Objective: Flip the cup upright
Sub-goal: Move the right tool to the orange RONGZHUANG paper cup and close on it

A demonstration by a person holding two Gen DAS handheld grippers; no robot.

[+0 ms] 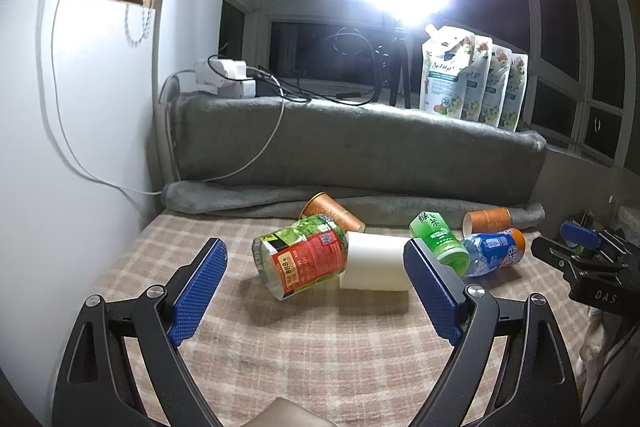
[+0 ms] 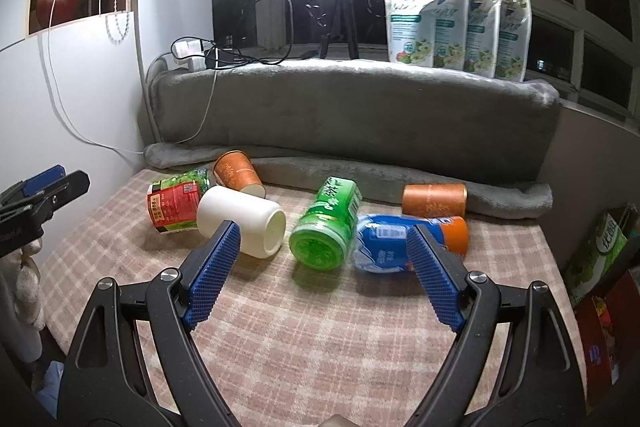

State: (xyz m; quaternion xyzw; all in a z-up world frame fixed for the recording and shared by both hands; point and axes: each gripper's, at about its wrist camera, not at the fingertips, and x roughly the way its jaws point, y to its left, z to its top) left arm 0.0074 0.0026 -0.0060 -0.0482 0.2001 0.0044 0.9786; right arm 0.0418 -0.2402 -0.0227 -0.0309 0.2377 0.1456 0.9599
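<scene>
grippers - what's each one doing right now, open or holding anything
Left gripper: open, holding nothing, short of the lying cups.
Right gripper: open, holding nothing, short of the green cup.

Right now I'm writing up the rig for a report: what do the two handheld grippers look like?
Both match: the left gripper and right gripper have black skeletal linkage arms with triangular cut-outs and silver pivot bolts, ending in flat blue fingers with a dimpled texture. No cables or sleeves show.

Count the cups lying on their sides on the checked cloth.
6, all tipped: red-green cup far left, white cup beside it, orange cup behind, green cup centre, blue cup right, second orange cup behind it. None seems hidden.
</scene>
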